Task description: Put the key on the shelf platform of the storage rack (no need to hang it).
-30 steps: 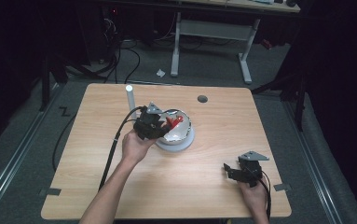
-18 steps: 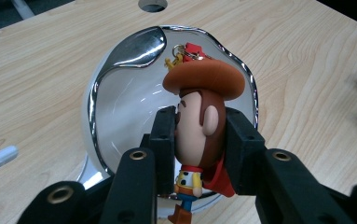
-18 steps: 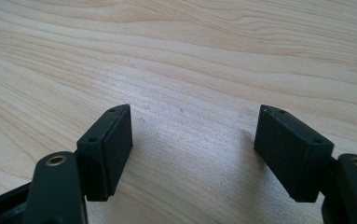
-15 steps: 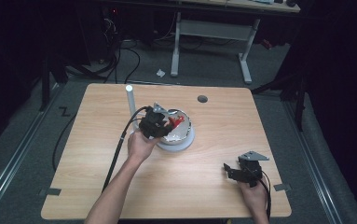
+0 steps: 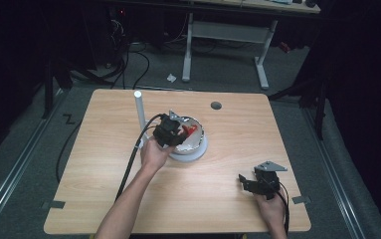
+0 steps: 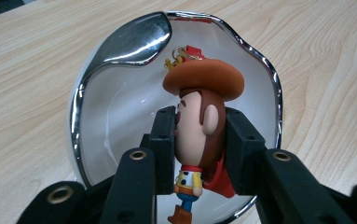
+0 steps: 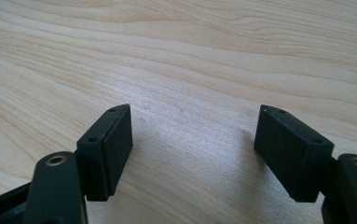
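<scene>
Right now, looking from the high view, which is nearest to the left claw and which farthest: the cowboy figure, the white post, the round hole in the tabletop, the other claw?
1. Cowboy figure: clamped in the left claw, over the white bowl.
2. White post: just left of it.
3. Round hole: toward the far right.
4. Right claw: near the front right edge, jaws apart.

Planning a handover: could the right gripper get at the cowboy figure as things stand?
Probably not cleanly: the left gripper is shut on the figure over the bowl, covering both its sides; the open right gripper sits far off.
</scene>
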Motion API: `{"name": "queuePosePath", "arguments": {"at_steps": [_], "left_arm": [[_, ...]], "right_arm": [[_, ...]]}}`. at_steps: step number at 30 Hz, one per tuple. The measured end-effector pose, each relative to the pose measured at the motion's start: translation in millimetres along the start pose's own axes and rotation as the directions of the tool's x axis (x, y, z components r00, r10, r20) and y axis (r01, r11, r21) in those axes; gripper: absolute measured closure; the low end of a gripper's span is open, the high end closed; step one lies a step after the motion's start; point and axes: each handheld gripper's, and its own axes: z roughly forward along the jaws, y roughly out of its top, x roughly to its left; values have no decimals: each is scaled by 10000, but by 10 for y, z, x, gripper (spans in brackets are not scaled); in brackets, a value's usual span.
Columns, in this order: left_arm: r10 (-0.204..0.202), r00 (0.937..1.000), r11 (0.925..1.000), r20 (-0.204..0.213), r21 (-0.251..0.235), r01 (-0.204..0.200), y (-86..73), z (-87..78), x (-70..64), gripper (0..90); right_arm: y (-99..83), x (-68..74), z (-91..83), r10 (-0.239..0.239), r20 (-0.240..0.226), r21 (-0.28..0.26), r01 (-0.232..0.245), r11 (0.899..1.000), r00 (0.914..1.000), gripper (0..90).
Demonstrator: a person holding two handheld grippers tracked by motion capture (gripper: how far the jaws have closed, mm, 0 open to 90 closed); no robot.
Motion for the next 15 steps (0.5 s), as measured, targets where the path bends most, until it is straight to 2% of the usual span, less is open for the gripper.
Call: {"name": "queuePosePath", "arguments": {"at_steps": [8, 13, 15], "left_arm": [[-29, 9999, 9998, -133, 194, 31, 9, 86, -14, 677], [171, 9995, 9990, -278, 417, -160, 18, 131, -24, 675], [79, 9996, 9990, -268, 439, -67, 17, 145, -26, 673]], "right_arm": [[0, 0, 0, -2, 0, 2, 2, 10000, 10000, 281], [0, 0, 0, -1, -1, 0, 1, 10000, 10000, 281], [0, 0, 0, 1, -2, 2, -1, 10000, 10000, 281]]}}
